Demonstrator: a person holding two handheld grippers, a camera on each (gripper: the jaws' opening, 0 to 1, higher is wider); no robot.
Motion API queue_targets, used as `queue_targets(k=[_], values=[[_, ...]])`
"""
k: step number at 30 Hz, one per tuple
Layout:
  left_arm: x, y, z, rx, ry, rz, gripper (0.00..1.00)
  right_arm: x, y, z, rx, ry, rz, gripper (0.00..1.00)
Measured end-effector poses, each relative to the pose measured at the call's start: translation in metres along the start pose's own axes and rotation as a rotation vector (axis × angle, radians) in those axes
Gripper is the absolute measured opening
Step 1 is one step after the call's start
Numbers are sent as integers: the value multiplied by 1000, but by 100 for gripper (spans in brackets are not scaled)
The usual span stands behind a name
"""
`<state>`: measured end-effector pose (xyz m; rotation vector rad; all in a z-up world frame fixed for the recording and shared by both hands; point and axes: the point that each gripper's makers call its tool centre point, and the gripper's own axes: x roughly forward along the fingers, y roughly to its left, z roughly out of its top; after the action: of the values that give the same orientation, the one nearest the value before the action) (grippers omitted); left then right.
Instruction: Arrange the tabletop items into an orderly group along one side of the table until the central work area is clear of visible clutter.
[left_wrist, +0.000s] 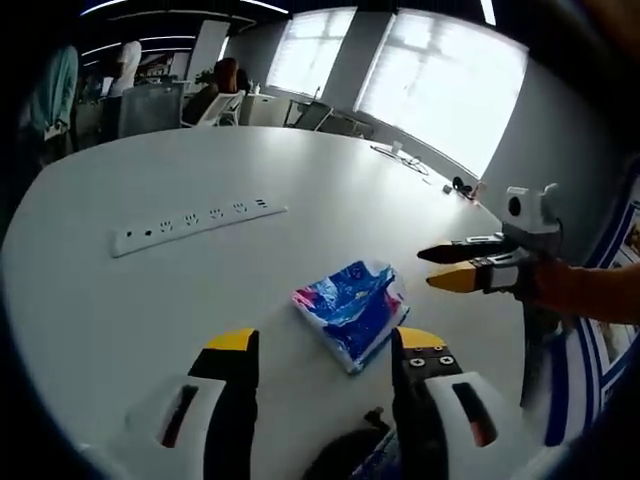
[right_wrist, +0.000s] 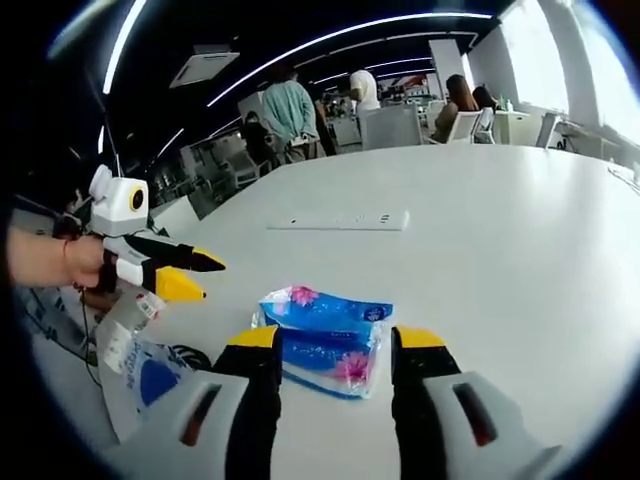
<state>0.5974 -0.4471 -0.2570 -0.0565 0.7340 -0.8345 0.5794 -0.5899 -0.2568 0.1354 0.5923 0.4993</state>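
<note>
While unheld, tissue pack (right_wrist: 328, 338) between right claw (right_wrist: 333, 350) tips.

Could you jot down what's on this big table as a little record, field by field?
table: white, rounded
tissue pack: blue, lying flat ahead of both grippers
power strip: white, farther out on the table, apart from the pack
plastic bottle: near the table edge, by the left gripper
left gripper: open, empty
right gripper: open, empty
background: people and chairs

Tissue pack and power strip on the white desk

The blue tissue pack (left_wrist: 351, 310) (right_wrist: 326, 338) lies flat near the desk's edge; the white power strip (left_wrist: 198, 225) (right_wrist: 340, 220) lies flat farther in.
</note>
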Motion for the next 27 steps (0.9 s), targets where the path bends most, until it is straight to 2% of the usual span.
queue_targets(k=[15, 27], values=[[-41, 4, 5, 13, -40, 26, 54, -15, 29, 16, -39, -29, 41, 42], [-79, 1, 11, 12, -83, 56, 55, -28, 51, 21, -58, -38, 67, 42]])
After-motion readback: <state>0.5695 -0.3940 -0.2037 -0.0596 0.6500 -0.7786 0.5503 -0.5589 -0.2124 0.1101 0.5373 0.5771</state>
